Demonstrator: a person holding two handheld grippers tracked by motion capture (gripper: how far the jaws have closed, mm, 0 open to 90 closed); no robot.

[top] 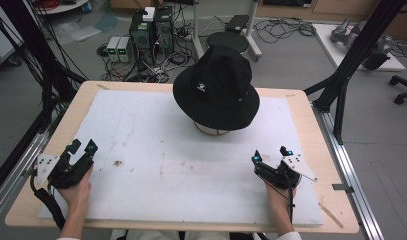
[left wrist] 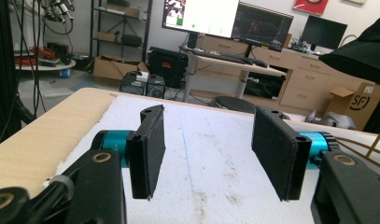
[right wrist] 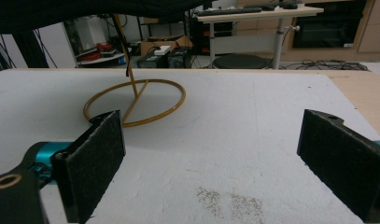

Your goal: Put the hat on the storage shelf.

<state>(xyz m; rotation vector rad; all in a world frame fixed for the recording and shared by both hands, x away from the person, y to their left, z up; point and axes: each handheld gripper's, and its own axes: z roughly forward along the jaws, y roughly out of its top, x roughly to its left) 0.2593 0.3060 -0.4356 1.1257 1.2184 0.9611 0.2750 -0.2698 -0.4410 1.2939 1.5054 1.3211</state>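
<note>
— High view first: what do you have?
— I see my left gripper [top: 81, 148] and right gripper [top: 271, 155] resting near the close edge of the white foam mat [top: 156, 150], jaws apart on both, nothing between them.
— And the hat?
— A black bucket hat [top: 217, 87] sits on a yellow wire stand [right wrist: 134, 102], ahead of the right gripper and to its left, well apart. From the left gripper it lies far ahead, to the right.
</note>
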